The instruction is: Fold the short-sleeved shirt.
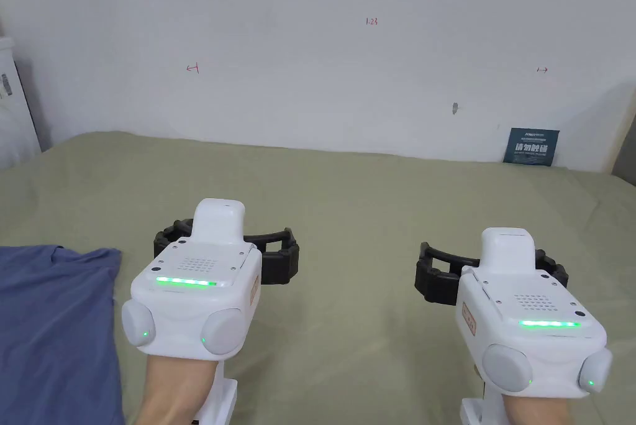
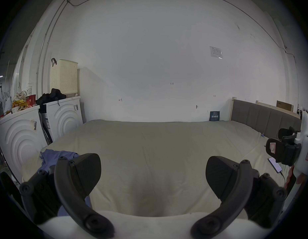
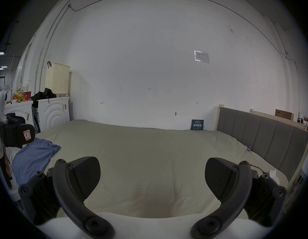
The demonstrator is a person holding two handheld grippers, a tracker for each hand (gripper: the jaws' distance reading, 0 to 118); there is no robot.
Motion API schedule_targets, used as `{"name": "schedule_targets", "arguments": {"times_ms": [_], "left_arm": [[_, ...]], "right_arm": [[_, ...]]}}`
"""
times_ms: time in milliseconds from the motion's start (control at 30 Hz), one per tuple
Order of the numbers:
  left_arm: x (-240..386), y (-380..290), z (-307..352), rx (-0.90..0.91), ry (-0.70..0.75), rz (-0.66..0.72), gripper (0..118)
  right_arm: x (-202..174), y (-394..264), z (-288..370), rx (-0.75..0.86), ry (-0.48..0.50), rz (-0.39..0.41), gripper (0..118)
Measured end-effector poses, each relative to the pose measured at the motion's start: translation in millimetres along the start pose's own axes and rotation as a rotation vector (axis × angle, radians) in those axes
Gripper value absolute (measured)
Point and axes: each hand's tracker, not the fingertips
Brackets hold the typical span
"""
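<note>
Overhead, olive bed sheet [image 1: 348,196], white wall [image 1: 310,41], blue shirt [image 1: 49,327] at left edge

At the lower left of the head view I see the shirt [image 1: 53,327], a plain blue with no print. The bed sheet [image 1: 348,196] under it is a pale olive green, also plain. My left gripper [image 1: 227,246] and my right gripper [image 1: 490,268] both have white bodies, grey round buttons, black jaws and a thin line of green light. The wall [image 1: 310,41] is white with small red marks. At the right side of the frame there is a dark blue sign [image 1: 531,146] with white letters. In the left gripper view, upper left, I see a cream basket [image 2: 63,76] with a pattern of small holes, and white machines [image 2: 63,117] with a relief of curved rings. The headboard [image 3: 263,135] is grey with vertical panels.
</note>
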Motion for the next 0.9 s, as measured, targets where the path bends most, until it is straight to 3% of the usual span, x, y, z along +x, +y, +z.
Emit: {"name": "schedule_targets", "arguments": {"times_ms": [900], "left_arm": [[-1.8, -1.2, 1.8, -0.002, 0.005, 0.007, 118]], "right_arm": [[5.0, -2.9, 3.4, 0.010, -0.022, 0.003, 118]]}}
